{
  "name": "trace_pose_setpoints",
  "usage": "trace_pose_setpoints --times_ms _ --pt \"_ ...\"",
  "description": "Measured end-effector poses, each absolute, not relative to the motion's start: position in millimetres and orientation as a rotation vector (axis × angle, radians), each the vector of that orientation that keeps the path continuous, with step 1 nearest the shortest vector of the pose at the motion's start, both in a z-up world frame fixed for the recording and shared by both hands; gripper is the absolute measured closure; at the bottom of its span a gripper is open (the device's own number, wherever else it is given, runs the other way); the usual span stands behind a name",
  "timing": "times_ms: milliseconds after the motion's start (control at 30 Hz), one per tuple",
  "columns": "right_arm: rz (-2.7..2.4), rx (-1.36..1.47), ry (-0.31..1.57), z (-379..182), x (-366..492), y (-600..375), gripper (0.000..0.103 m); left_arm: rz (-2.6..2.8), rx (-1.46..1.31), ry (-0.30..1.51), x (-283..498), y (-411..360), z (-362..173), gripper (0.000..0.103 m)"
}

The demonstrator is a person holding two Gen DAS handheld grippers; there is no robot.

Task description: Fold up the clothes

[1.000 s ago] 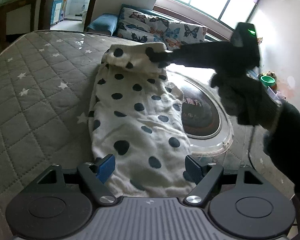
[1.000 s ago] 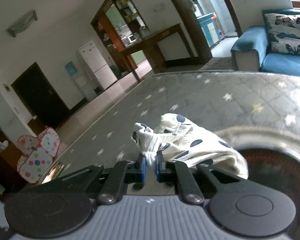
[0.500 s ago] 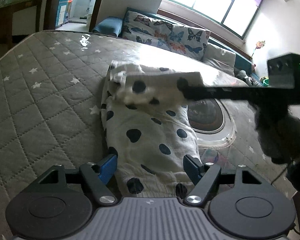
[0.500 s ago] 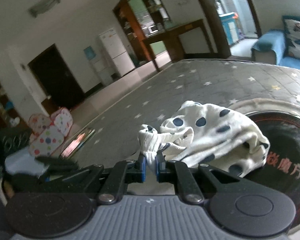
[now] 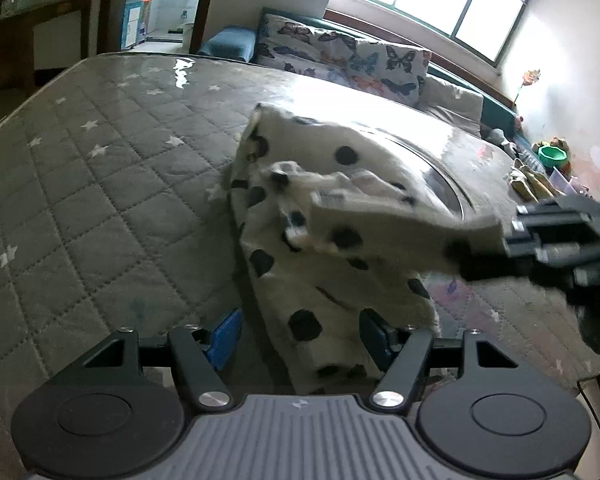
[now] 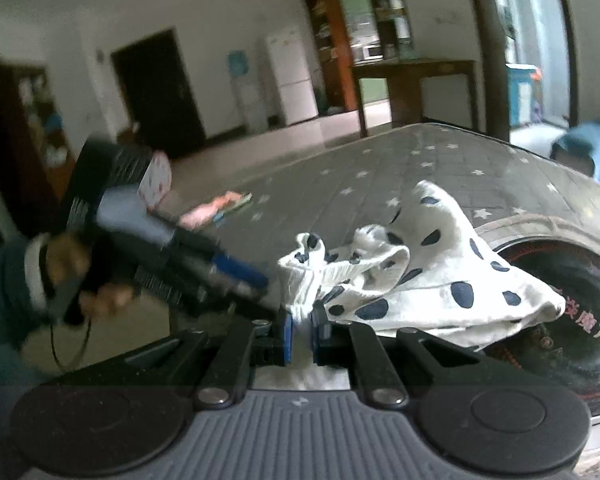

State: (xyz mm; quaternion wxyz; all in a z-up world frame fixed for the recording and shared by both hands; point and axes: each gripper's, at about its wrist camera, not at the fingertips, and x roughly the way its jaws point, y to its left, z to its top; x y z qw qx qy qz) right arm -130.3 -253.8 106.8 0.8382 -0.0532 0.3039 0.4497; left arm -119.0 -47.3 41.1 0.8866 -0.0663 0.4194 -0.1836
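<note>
A white garment with dark dots [image 5: 320, 240] lies lengthwise on the grey quilted star-print table cover [image 5: 100, 200]. My right gripper [image 6: 302, 328] is shut on a bunched hem of the garment [image 6: 440, 280]. It holds that far end lifted and doubled back over the rest; in the left wrist view the right gripper [image 5: 480, 258] comes in from the right. My left gripper [image 5: 300, 336] sits low at the garment's near end, which lies between its jaws as they close. Its left blue pad [image 5: 226, 336] still stands clear of the cloth. A hand holds the left gripper [image 6: 256, 280].
A dark round disc [image 5: 444, 188] under the clear table cover lies right of the garment. A sofa with butterfly cushions [image 5: 340, 56] stands behind the table. A green bowl [image 5: 554, 154] and clutter sit at the far right. A fridge [image 6: 292, 76] and a wooden table [image 6: 412, 80] stand across the room.
My right gripper has carried the garment's far end back over the rest, toward the near end. The left jaws have narrowed around the near end.
</note>
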Motion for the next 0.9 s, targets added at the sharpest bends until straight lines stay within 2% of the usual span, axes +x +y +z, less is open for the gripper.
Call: trace_pose_setpoints --times_ms 267,600,700,867,900 --pt "0.957 -0.39 0.591 99 -172 -233 0.095 -0.359 -0.132 0.839 -123 -38 49 0.035" --pt "0.931 -0.568 0.561 90 -198 -219 0.091 -0.346 -0.141 0.758 -122 -23 74 0.034" --pt "0.931 -0.556 0.575 95 -198 -217 0.084 -0.37 -0.136 0.728 -116 -26 84 0.034" --pt "0.93 -0.48 0.603 113 -197 -227 0.078 -0.418 -0.113 0.717 -109 -41 87 0.035" --pt "0.932 -0.459 0.61 116 -197 -229 0.073 -0.427 -0.11 0.717 -107 -44 86 0.035"
